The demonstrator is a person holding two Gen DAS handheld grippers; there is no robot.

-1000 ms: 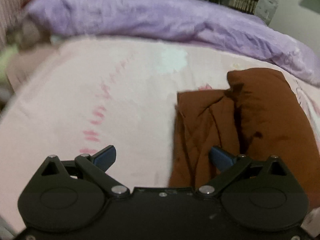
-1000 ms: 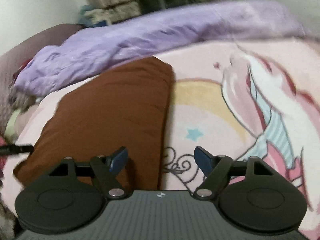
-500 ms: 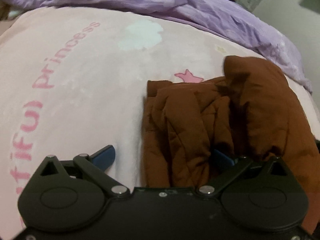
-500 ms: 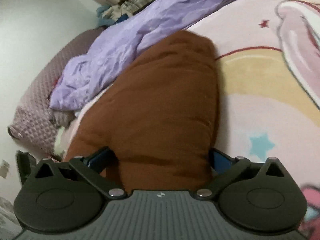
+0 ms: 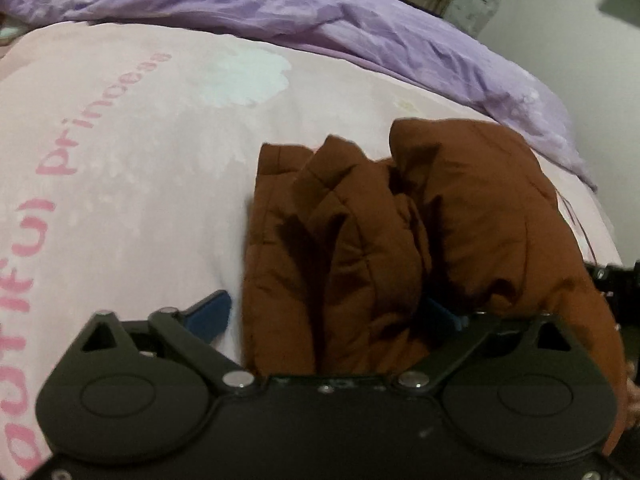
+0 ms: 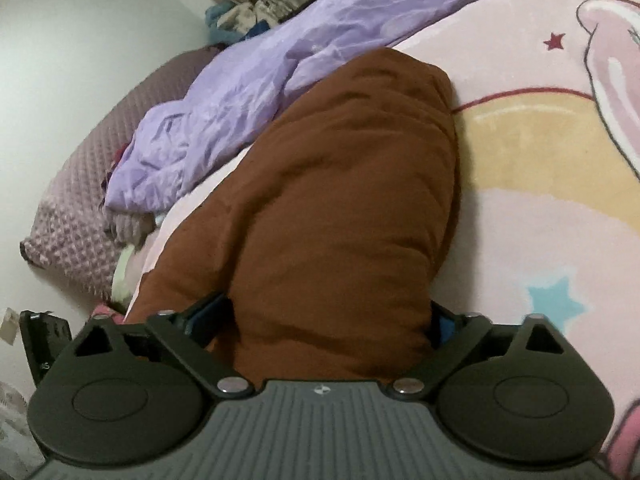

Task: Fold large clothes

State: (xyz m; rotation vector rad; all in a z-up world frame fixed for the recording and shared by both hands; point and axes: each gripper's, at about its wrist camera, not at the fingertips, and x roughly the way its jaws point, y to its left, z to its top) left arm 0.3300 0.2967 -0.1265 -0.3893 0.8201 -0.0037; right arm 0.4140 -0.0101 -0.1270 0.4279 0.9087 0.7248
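A brown padded garment (image 5: 400, 232) lies bunched in a folded bundle on the pink printed bed cover (image 5: 140, 140). My left gripper (image 5: 328, 316) is open, its jaws wide apart around the garment's near left folds; the right fingertip is partly hidden by fabric. In the right wrist view the same brown garment (image 6: 344, 208) bulges between the jaws of my right gripper (image 6: 320, 320), which is open around its near end, both fingertips partly buried by cloth.
A crumpled purple quilt (image 5: 320, 20) runs along the far side of the bed, also in the right wrist view (image 6: 248, 64). A mauve textured pillow (image 6: 80, 184) lies at the left. The other gripper's body (image 5: 612, 276) shows at the right edge.
Both grippers have moved down and forward onto the brown garment, which now fills the space between their open jaws. The garment's folds look more bunched.
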